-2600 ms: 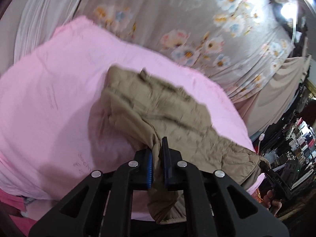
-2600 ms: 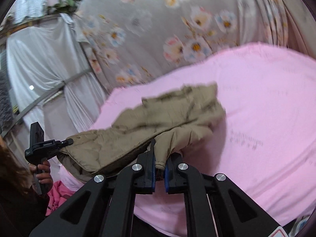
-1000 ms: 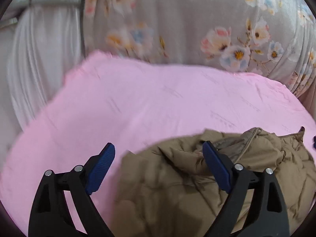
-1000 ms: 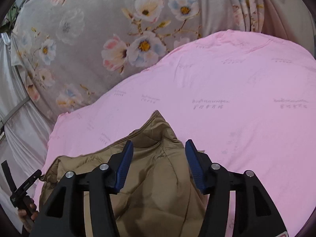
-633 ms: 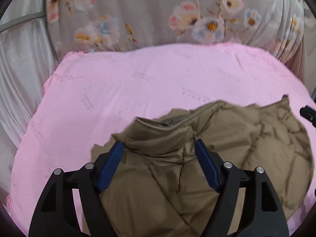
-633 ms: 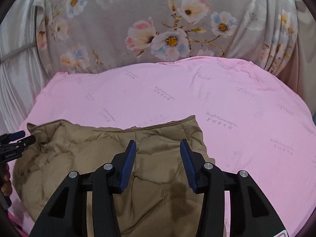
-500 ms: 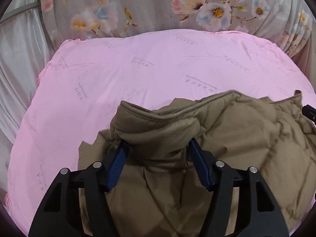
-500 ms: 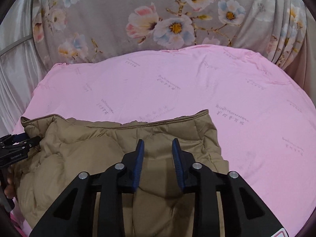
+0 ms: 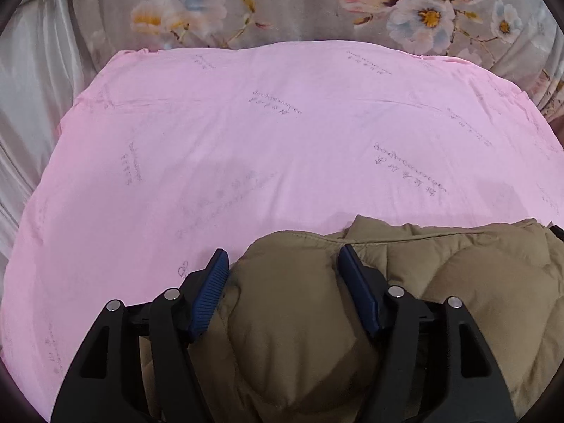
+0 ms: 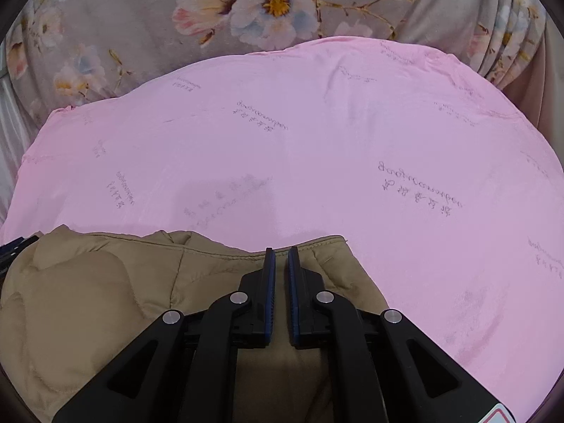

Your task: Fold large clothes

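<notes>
Left edge: pale satin drape (image 9: 31, 81) hanging beside the bed, plain and shiny.
Backdrop: grey curtain (image 9: 282, 3) printed with pink, white and blue flowers, running behind the far edge of the sheet.
Sheet: pink sheet (image 9: 282, 134) spread wide and mostly smooth, faint grey lettering scattered over it; seen again from the right wrist (image 10: 317, 134).
Jacket: tan quilted jacket (image 9: 458, 282) bunched along the near edge of the sheet, puffy panels upward, stitched hem facing the curtain; in the right wrist view (image 10: 88, 299) filling the lower left.
Left tongs: left gripper (image 9: 285, 268) with blue ribbed pads standing apart, a thick puffed roll of the jacket bulging between them; left pad against the fabric's side, right pad pressed into it. Opened a little further in the last half second after closing in.
Right tongs: right gripper (image 10: 278, 257) brought together, only a thin slit between the blue pads, closed on the jacket's hem after a quick narrowing.
Far left of right view: small black part (image 10: 17, 243) at the jacket's corner, too little showing to tell more.
</notes>
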`<act>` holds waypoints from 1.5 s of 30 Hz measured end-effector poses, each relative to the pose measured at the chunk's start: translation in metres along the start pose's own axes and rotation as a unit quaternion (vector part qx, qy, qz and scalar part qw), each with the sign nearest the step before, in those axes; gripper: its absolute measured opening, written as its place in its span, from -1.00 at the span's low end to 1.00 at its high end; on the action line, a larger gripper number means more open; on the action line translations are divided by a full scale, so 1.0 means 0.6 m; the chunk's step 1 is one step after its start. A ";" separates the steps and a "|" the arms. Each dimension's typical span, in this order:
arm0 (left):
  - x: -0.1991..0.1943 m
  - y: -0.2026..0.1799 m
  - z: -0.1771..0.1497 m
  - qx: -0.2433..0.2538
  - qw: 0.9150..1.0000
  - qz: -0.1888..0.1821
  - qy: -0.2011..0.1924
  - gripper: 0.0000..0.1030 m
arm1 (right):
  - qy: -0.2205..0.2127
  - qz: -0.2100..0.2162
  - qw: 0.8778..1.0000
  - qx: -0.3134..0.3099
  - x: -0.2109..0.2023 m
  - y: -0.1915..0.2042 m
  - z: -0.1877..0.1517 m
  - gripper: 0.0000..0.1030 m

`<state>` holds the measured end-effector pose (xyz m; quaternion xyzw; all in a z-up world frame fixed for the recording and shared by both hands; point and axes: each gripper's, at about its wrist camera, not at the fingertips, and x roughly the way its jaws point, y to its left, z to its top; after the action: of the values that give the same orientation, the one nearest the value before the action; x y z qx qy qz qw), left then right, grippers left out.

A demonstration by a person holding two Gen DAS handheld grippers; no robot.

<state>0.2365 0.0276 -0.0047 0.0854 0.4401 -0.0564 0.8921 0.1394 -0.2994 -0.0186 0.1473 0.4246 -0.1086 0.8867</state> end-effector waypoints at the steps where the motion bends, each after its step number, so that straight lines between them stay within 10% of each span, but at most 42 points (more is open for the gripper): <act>1: 0.006 0.004 -0.002 -0.007 1.000 -0.004 0.000 0.27 | 0.002 0.001 1.000 0.002 0.003 0.000 -0.001 -0.93; 20: 0.030 0.004 -0.014 -0.018 1.000 0.008 0.001 0.33 | 0.005 -0.005 1.000 0.001 0.012 0.006 -0.003 -0.93; 30: -0.157 -0.078 -0.002 -0.004 0.997 -0.010 -0.077 0.27 | -0.059 0.065 0.995 -0.046 -0.140 0.140 -0.012 -0.74; 45: -0.050 -0.165 -0.059 0.014 0.999 0.017 -0.039 0.27 | -0.005 0.086 0.995 -0.048 -0.036 0.177 -0.066 -0.79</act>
<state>0.1734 -0.0612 -0.0123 0.1030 0.4031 -0.0503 0.9080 0.1316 -0.1852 -0.0074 0.1399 0.4108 -0.0120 0.9008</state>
